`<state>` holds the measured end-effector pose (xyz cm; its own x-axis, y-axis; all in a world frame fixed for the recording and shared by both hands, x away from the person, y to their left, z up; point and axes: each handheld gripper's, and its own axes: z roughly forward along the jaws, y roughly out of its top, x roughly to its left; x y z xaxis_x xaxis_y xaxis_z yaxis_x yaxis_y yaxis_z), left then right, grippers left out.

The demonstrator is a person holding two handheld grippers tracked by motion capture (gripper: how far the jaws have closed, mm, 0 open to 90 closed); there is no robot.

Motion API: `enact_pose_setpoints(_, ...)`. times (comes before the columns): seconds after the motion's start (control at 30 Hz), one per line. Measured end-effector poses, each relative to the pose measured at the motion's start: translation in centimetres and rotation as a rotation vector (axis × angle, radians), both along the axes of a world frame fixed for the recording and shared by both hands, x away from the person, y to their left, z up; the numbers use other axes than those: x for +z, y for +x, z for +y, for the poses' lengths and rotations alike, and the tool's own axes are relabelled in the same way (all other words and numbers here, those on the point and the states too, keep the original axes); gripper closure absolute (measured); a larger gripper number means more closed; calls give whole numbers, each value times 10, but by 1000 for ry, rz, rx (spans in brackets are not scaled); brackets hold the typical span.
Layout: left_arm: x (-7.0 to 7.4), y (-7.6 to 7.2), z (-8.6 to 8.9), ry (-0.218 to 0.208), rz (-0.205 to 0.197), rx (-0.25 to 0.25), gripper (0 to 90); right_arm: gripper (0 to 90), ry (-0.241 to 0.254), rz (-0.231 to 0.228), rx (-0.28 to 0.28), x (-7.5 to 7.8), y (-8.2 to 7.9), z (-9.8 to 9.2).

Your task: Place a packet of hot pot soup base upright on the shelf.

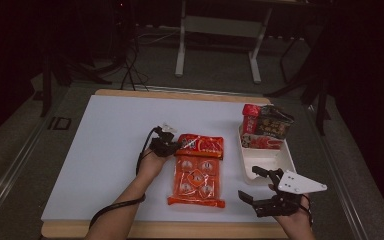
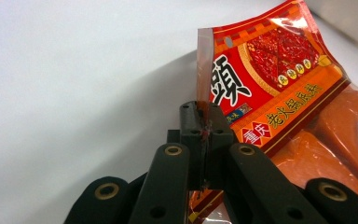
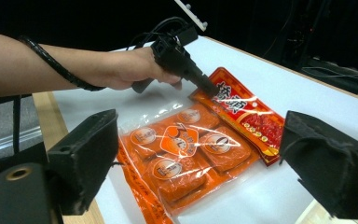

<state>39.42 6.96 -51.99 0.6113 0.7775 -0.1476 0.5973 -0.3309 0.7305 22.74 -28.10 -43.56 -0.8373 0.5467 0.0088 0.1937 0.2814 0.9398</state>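
The room lay dark, with light falling mainly on the white tabletop [image 1: 110, 150], whose wooden edge showed along its near and far sides. Grey carpeted floor [image 1: 215, 82] spread beyond it, where the pale metal legs of a desk frame [image 1: 181, 45] stood at the far side. Black cables [image 1: 130, 65] trailed over the floor at far left.

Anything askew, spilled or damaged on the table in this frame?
Nothing spilled or torn. The red packet has one corner lifted off the table, pinched in the left gripper, and partly overlaps the orange pack. The white tray looks tidy.
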Motion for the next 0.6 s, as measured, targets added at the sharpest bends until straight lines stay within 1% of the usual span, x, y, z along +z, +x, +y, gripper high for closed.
enact_pose_setpoints(0.07,4,-3,1,-4,-14,0,899,106,8,2,-3,0,0,-1)
enact_pose_setpoints(0.13,4,-3,1,-4,-14,0,899,106,11,2,-5,1,0,-1)
enact_pose_setpoints(0.17,9,-7,2,-16,-33,3,899,107,13,-1,-14,1,0,-2)
enact_pose_setpoints(0.23,11,-8,3,-22,-33,4,900,107,15,3,-15,1,0,-2)
enact_pose_setpoints(0.27,15,-11,4,-23,-48,2,900,107,13,1,-18,1,0,-2)
enact_pose_setpoints(0.33,15,-11,4,-23,-48,2,900,107,16,2,-16,1,0,-2)
enact_pose_setpoints(0.37,19,-14,4,-28,-63,1,900,107,17,-2,-22,2,0,-2)
enact_pose_setpoints(0.4,21,-15,4,-30,-68,0,900,107,17,0,-22,2,0,-2)
enact_pose_setpoints(0.43,23,-16,4,-36,-81,-3,900,107,17,0,-22,2,0,-2)
enact_pose_setpoints(0.57,33,-23,7,-66,-100,-9,900,104,28,3,-33,2,1,-5)
enact_pose_setpoints(0.6,36,-25,8,-69,-105,-10,900,104,31,10,-37,2,1,-5)
